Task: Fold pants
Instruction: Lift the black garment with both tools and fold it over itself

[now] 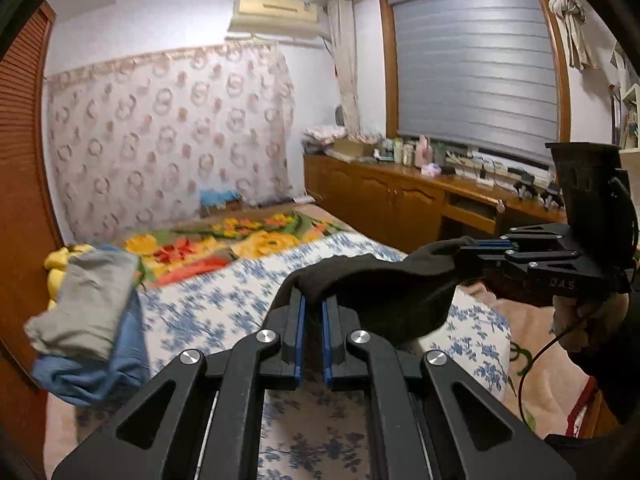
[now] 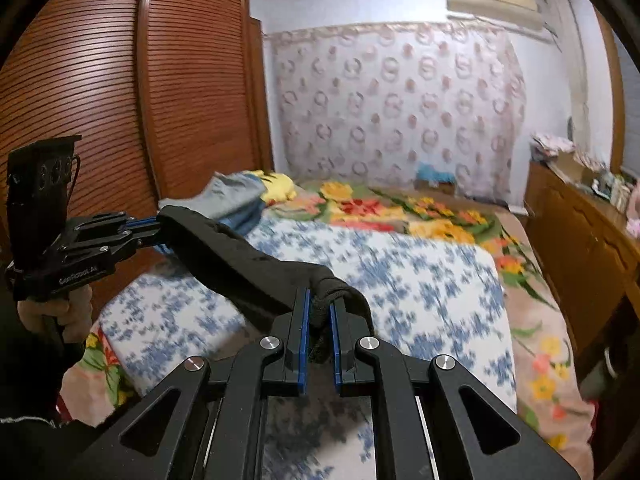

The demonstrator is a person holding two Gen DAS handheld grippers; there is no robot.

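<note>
The black pants hang in the air above the bed, stretched between the two grippers. The left gripper is clenched on one end of the cloth and the right gripper is clenched on the other end. I judge the folding is only at its start, because the pants are lifted and not yet laid flat. I count one pair of black pants, two grippers, and one pile of folded clothes lying on the bed.
</note>
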